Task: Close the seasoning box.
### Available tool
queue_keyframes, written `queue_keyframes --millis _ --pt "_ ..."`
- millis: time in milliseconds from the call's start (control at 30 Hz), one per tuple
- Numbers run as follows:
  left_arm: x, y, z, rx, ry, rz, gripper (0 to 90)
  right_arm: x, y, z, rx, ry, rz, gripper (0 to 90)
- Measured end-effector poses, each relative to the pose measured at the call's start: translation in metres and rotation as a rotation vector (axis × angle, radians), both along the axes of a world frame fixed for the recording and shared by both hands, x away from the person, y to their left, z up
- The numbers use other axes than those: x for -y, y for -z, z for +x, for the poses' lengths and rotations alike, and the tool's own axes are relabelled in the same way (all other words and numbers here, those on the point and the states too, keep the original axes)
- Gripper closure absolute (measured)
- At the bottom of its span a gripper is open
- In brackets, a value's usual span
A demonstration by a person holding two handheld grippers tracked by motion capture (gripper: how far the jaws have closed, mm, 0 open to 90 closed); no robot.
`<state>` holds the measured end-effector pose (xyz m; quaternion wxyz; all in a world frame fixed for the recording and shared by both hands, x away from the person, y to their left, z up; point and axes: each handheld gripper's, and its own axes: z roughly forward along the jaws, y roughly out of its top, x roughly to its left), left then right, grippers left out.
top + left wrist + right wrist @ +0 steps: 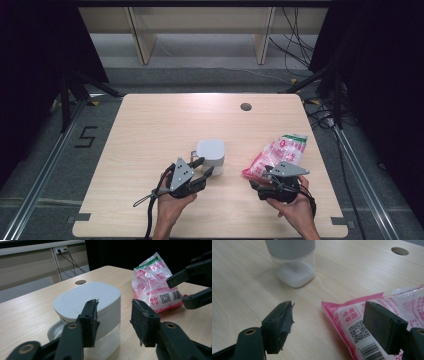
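Note:
A clear jar with a white lid (pixel 211 155) (pixel 90 312) (pixel 293 262) stands mid-table, with white powder in its bottom. My left gripper (pixel 206 167) (pixel 113 321) is open just in front of the jar, its jaws level with the lid and apart from it. A pink and white plastic bag (pixel 277 154) (pixel 156 287) (pixel 374 322) lies to the right of the jar. My right gripper (pixel 259 181) (pixel 332 326) is open at the bag's near corner, which lies between the jaws without being pinched.
The wooden table (pixel 165 125) has a round cable hole (pixel 245 106) near its far edge. Bare tabletop lies to the left and beyond the jar. Table legs and cables are on the floor behind.

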<state>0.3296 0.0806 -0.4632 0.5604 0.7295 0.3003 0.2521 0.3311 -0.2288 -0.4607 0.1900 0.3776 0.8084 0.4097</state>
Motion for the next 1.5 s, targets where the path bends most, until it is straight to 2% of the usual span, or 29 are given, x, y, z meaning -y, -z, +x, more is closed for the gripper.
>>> queue_keyframes --millis 33,67,100,200,267,300,367,433,500,567,600,667,733,800,833,867,900,967,1000,1033,1100,1133,1167,1267,1333,1367,1400,1467,1500 --pt "0.000 0.001 -0.001 -0.004 -0.005 -0.005 51.3 0.000 0.000 0.000 0.001 -0.009 -0.005 24.8" --pt "0.000 0.002 -0.002 0.011 -0.004 -0.015 51.1 0.000 0.001 0.000 0.009 -0.008 -0.004 24.8" --pt "-0.002 0.002 -0.004 0.004 -0.017 -0.003 49.8 -0.001 0.000 -0.001 -0.005 -0.007 0.002 24.8" --pt "-0.002 0.006 -0.005 0.000 -0.016 -0.021 45.2 -0.001 0.001 0.000 0.017 -0.023 -0.004 24.7" --pt "-0.001 0.007 -0.009 -0.017 -0.032 -0.027 44.4 -0.002 0.001 -0.002 -0.001 -0.008 0.007 24.6" --pt "-0.003 0.007 -0.010 -0.004 -0.032 -0.010 44.3 -0.002 0.001 -0.002 0.003 -0.012 0.007 24.6" --pt "-0.003 0.009 -0.012 -0.008 -0.035 -0.011 42.9 -0.003 0.001 -0.004 -0.012 -0.004 0.015 24.6" --pt "-0.004 0.010 -0.015 -0.007 -0.036 -0.002 41.5 -0.001 0.002 -0.002 0.011 -0.025 0.004 24.6" --pt "-0.002 0.012 -0.018 -0.016 -0.036 -0.026 41.3 -0.001 0.001 -0.003 0.009 -0.022 0.006 24.6" --pt "-0.003 0.013 -0.020 -0.018 -0.036 -0.016 40.3 -0.001 0.001 -0.004 -0.001 -0.008 0.009 24.6" --pt "-0.004 0.013 -0.020 -0.015 -0.026 -0.003 39.1 -0.001 0.001 -0.003 0.019 -0.016 0.002 24.6" --pt "-0.005 0.015 -0.023 -0.026 -0.025 0.017 38.3 -0.002 0.001 -0.004 0.005 -0.017 0.008 24.6" --pt "-0.006 0.019 -0.025 -0.040 -0.029 0.023 37.3 -0.001 0.001 -0.004 0.018 -0.031 0.011 24.6" --pt "-0.007 0.021 -0.027 -0.043 -0.023 0.018 36.5 -0.002 0.001 -0.005 0.028 -0.036 0.010 24.5" --pt "-0.007 0.023 -0.028 -0.053 -0.025 0.019 36.0 -0.002 0.001 -0.007 0.009 -0.030 0.013 24.5" --pt "-0.008 0.023 -0.030 -0.054 -0.026 0.031 35.3 -0.002 0.001 -0.007 0.027 -0.034 0.009 24.5" --pt "-0.007 0.025 -0.032 -0.071 -0.027 0.022 34.9 -0.002 0.002 -0.008 0.021 -0.033 0.013 24.5" --pt "-0.004 0.027 -0.035 -0.073 -0.025 0.019 34.3 -0.002 0.002 -0.010 0.022 -0.039 0.013 24.4" --pt "-0.002 0.029 -0.035 -0.071 -0.016 0.014 34.2 -0.002 0.002 -0.012 -0.001 -0.032 0.019 24.4" --pt "-0.001 0.030 -0.037 -0.076 -0.012 0.030 33.8 -0.001 0.002 -0.012 0.015 -0.046 0.012 24.4" --pt "0.003 0.032 -0.037 -0.092 0.000 0.023 33.3 -0.001 0.003 -0.013 0.020 -0.050 0.014 24.0" --pt "0.004 0.032 -0.038 -0.098 0.001 0.037 33.0 -0.001 0.003 -0.016 0.004 -0.039 0.034 23.9" --pt "0.005 0.033 -0.038 -0.094 0.009 0.036 32.8 0.000 0.004 -0.015 0.015 -0.060 0.025 23.7" --pt "0.009 0.035 -0.040 -0.107 0.018 0.054 32.0 0.001 0.005 -0.018 0.018 -0.059 0.028 23.4" --pt "0.012 0.038 -0.040 -0.103 0.018 0.034 31.5 0.001 0.005 -0.020 0.001 -0.064 0.039 23.3" --pt "0.012 0.038 -0.042 -0.116 0.022 0.054 31.0 0.001 0.006 -0.021 0.010 -0.072 0.036 23.3" --pt "0.013 0.039 -0.041 -0.114 0.026 0.048 30.7 0.001 0.006 -0.021 -0.003 -0.088 0.036 23.4" --pt "0.013 0.041 -0.042 -0.121 0.025 0.052 30.4 0.000 0.006 -0.026 -0.019 -0.060 0.045 23.4" --pt "0.014 0.042 -0.042 -0.119 0.019 0.046 30.4 0.002 0.007 -0.026 -0.009 -0.080 0.037 23.4"
